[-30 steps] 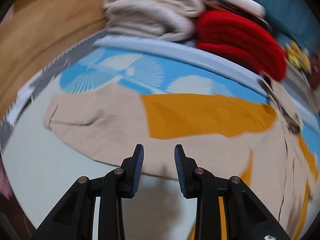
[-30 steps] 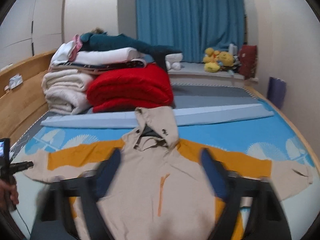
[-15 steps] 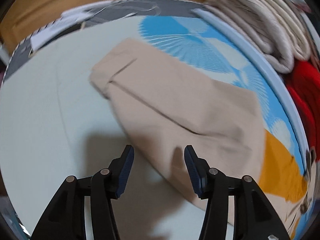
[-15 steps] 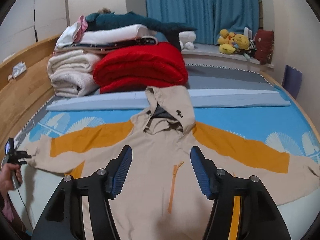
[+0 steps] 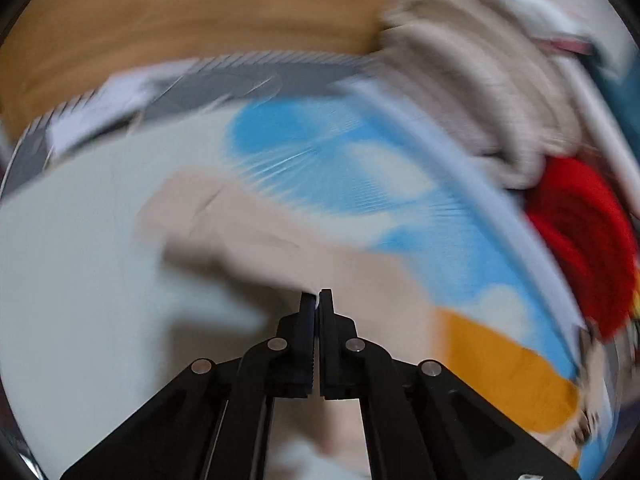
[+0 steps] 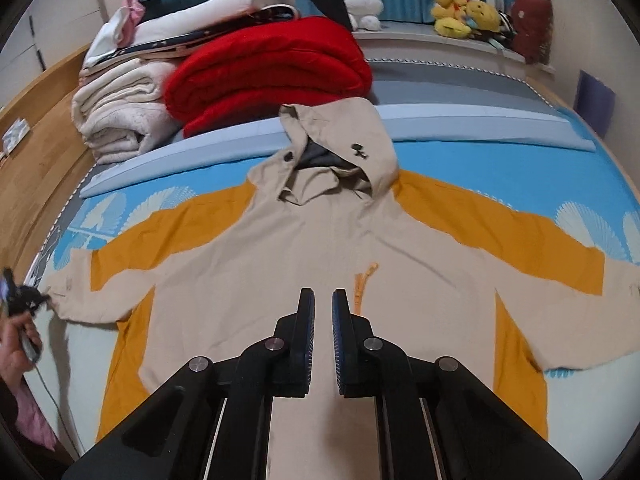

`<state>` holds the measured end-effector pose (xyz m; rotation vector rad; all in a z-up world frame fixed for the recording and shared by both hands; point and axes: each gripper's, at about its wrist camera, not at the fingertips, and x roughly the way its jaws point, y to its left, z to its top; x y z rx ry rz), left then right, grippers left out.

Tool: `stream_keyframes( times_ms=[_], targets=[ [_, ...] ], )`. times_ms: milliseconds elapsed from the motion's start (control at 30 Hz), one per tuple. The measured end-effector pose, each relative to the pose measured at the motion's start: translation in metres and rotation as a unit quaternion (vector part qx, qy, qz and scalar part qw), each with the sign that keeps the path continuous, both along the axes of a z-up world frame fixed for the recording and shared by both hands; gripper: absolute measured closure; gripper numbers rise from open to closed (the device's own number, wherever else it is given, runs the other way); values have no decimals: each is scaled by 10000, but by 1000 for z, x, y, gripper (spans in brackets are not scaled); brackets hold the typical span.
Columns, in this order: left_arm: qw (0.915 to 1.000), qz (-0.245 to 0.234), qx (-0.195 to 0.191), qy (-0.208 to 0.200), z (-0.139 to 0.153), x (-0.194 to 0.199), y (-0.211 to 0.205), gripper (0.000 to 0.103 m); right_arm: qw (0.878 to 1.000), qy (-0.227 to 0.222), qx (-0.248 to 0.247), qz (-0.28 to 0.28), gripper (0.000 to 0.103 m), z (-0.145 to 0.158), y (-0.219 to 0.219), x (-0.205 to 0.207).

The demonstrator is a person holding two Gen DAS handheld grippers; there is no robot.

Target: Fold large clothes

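Two black fingers of the left gripper (image 5: 317, 294) are pressed together on the lower edge of the beige sleeve (image 5: 256, 236), which lies blurred on the blue patterned bed (image 5: 340, 168). From the right wrist, the right gripper (image 6: 323, 296) hangs slightly parted, holding nothing, above the jacket (image 6: 312, 248) spread flat, hood toward a red blanket (image 6: 264, 68).

One jacket (image 6: 320, 248), one red blanket (image 6: 268, 68), two yellow plush toys (image 6: 466, 14).

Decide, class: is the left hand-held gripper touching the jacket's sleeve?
Touching. In the left wrist view the left hand-held gripper has its jaws closed on the beige sleeve edge, fabric pinched between them.
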<state>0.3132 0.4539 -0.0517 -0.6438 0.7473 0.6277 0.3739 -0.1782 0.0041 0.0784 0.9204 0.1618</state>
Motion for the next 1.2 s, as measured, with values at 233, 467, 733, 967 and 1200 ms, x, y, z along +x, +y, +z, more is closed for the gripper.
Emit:
stream_keyframes(
  times_ms=[233,467,733,967,1200],
  targets=[
    [9542,-2787,445,-989,97,42,-238,103,9997,180,83,-151,88,0,-11,-4],
    [8778,-4776,-311,-198,52,38,-403,93,9994,145,248,-209,76,8,-6,-23],
    [9390,-3411,345,-257,86,3,-343,89,9998,-66,160,-84,65,9,13,-55],
    [9591,-2788,447,201,67,-22,-334,84,9993,11,354,119,75,-7,50,-69],
    [9489,-3008,662,685,44,14,-338,83,9964,-11,-251,814,68,-31,111,-64]
  ],
)
